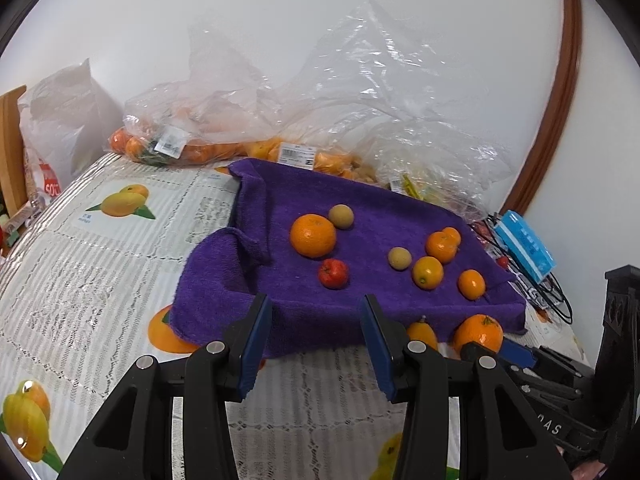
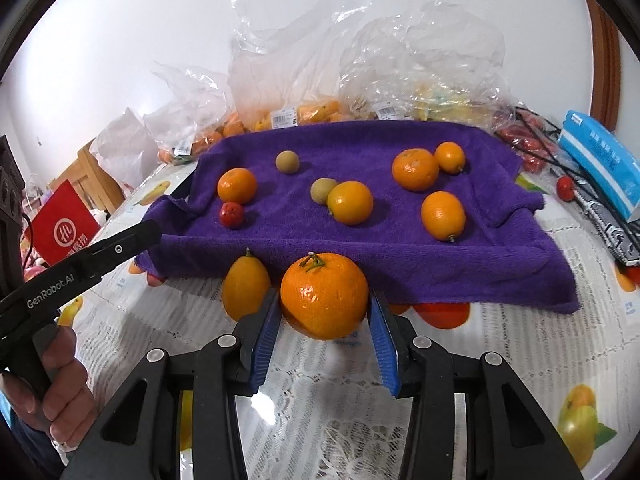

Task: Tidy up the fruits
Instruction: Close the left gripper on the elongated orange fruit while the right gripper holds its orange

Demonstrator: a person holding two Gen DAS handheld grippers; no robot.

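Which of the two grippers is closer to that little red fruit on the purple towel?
Left. The left gripper hovers over the towel's near edge, facing the red fruit, jaws open and empty. The right gripper sits farther off, closed around a stemmed orange on the table before the purple towel.

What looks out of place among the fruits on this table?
Two fruits lie off the purple towel, on the tablecloth at its near edge: a stemmed orange, between the fingers of the right hand-held gripper, and a small oval orange fruit beside it. The towel's left edge is also folded up.
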